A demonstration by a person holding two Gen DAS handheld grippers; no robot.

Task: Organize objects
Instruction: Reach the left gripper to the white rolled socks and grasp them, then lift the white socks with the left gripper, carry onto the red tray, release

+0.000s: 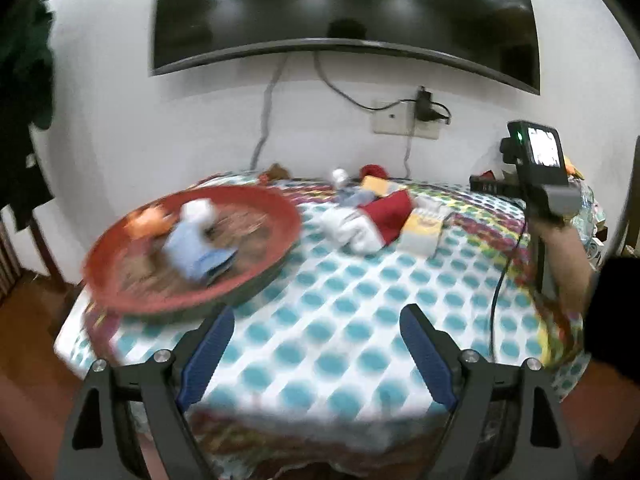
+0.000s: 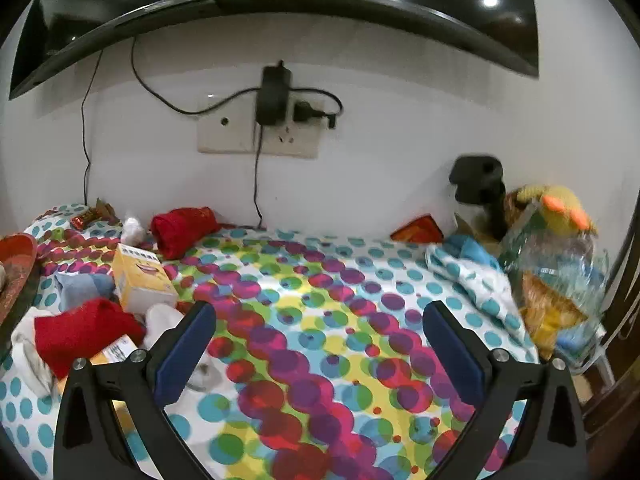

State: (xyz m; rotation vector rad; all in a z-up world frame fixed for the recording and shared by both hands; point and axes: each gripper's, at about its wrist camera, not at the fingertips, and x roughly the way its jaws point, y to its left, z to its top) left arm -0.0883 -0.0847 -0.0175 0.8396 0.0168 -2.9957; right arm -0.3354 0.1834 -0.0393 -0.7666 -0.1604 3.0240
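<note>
Both fisheye views are evenly lit from overhead, the round ceiling lamps showing as bright glare spots on the dark television screen (image 1: 344,12) on the far wall. The left wrist view is smeared by motion blur, worst on the red basket (image 1: 192,252) at left and the spotted tablecloth (image 1: 360,300), while the right wrist view is sharper. Straight edges bow strongly toward the black corners, and shadows are soft.

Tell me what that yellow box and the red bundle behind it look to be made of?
The yellow box looks like printed cardboard: flat faces, sharp folded edges, slight sheen. The red bundle looks like soft knit or fleece fabric: matte, rumpled, rolled folds. Which fabric exactly, I cannot tell.
</note>
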